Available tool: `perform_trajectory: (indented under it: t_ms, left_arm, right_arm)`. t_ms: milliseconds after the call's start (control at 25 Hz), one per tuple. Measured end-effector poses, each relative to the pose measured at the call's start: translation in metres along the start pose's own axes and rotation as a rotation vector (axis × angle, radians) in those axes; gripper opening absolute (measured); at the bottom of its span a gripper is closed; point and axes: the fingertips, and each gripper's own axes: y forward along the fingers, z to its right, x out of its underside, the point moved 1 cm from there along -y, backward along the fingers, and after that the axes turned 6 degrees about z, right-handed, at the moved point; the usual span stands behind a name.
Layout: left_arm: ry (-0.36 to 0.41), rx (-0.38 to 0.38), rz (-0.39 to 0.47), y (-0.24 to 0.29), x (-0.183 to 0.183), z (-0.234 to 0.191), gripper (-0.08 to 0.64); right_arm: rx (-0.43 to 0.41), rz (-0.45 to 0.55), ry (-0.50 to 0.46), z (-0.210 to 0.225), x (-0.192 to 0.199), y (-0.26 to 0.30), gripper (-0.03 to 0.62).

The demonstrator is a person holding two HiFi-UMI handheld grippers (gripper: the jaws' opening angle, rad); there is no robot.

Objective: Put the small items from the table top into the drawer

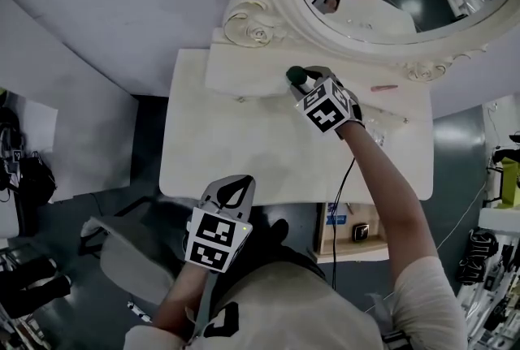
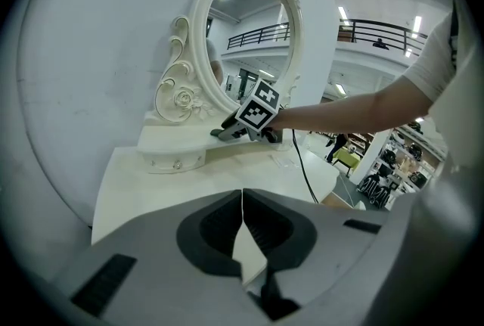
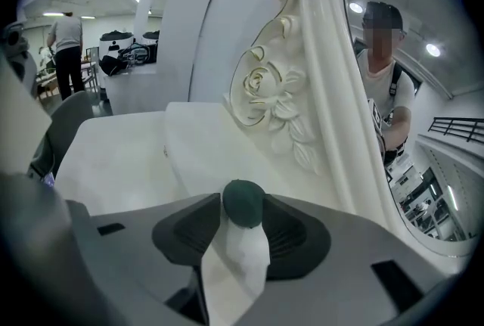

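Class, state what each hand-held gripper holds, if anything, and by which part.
Left hand-held gripper: nothing, jaws together. Right hand-held gripper: jaws flank the dark green top of the small item; firm grip cannot be told.

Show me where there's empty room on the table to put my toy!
The wide bare patch of the tabletop, between the raised shelf and the left hand-held gripper, is free. Crowded: the shelf under the mirror, where the right hand-held gripper sits around a green-topped item, with a pink stick nearby.
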Motion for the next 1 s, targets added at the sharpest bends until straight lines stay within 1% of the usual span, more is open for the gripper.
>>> perform_trajectory:
  t_ms: [240,440,680,760,920,1000]
  left_arm:
    - [-0.010,0.003,0.001,0.0009,-0.0018,-0.0078,0.057]
    - [-0.011,0.016,-0.006,0.0019,0.0002,-0.0073,0.057]
    - [-0.016,0.013,-0.015,-0.0014,0.0017,-0.0084,0.057]
    - [-0.017,0.016,-0.016,-0.0024,0.0030,-0.0079,0.057]
    - [-0.011,0.025,-0.013,-0.0029,0.0037,-0.0039,0.057]
    - [-0.009,0.026,-0.011,-0.0037,0.0025,-0.0033,0.057]
  right_arm:
    - [-0.045,-0.006,0.007,0.0003,0.0006,0.0043,0.166]
    - [-0.101,0.010,0.088,0.0001,0.0029,0.0071,0.166]
    - [-0.139,0.032,0.165,0.0040,0.0075,0.0081,0.164]
    - [-0.146,0.034,0.158,0.0025,0.0068,0.0077,0.160]
    - [-0.162,0.024,0.133,-0.0038,0.0053,0.0070,0.117]
    - [-0.150,0.020,0.121,-0.0045,0.0050,0.0071,0.099]
